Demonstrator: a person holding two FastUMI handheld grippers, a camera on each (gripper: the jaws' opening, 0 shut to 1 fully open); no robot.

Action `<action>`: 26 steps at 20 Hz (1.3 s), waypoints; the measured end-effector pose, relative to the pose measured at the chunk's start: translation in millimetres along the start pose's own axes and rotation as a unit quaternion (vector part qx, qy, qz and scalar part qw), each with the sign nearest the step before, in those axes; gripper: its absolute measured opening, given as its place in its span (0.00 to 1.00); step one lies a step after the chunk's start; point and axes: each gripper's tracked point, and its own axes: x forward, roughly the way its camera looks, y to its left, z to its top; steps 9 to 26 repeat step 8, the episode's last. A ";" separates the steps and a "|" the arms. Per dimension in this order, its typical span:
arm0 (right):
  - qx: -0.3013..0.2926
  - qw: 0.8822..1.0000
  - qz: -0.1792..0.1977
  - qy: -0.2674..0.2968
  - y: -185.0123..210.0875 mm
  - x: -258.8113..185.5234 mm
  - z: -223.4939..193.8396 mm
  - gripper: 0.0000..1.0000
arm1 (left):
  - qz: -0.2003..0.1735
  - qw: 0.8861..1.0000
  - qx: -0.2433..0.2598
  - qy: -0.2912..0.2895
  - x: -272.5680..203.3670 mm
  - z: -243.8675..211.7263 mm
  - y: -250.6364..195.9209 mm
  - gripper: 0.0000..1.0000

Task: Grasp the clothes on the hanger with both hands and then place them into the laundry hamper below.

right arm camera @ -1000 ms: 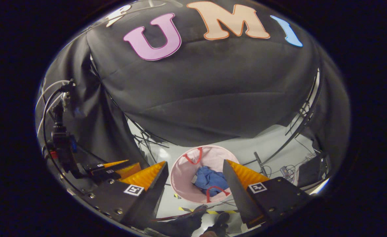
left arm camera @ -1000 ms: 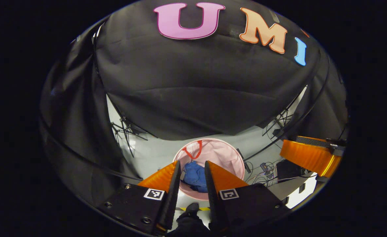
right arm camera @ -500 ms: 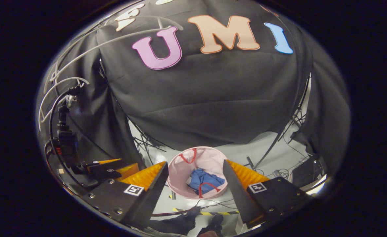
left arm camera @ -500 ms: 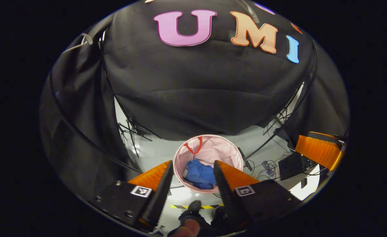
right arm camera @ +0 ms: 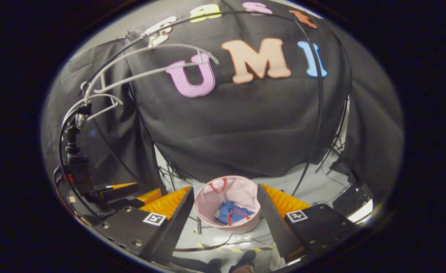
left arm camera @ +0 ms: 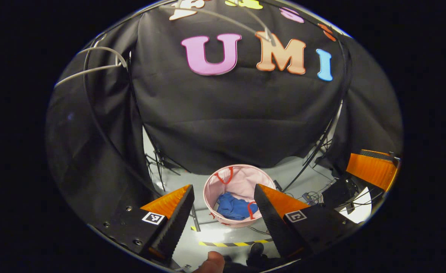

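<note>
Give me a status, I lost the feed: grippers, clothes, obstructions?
Left gripper open, right gripper open. Blue clothes in pink hamper. Nothing between fingers and hamper.

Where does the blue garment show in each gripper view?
Left gripper view: blue garment lies in the pink hamper, low centre, between the open fingers.
Right gripper view: low centre too, in the hamper, under a red handle.
Shared landmark: the hamper.

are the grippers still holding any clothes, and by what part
Nothing is held. The left gripper and right gripper are both open, and the blue garment lies in the pink hamper below.
</note>
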 end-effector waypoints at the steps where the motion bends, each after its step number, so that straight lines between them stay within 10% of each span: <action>1: -0.001 1.000 -0.011 -0.017 1.7 -14.1 7.6 0.99 | -0.004 1.000 0.003 -0.011 -11.2 9.5 3.9 0.99; 8: -0.014 0.994 -0.028 -0.103 40.3 -83.7 45.8 0.99 | -0.006 0.995 -0.009 -0.098 -93.0 52.0 37.3 0.99; 26: -0.014 0.994 -0.028 -0.103 40.3 -83.7 45.8 0.99 | -0.006 0.995 -0.009 -0.098 -93.0 52.0 37.3 0.99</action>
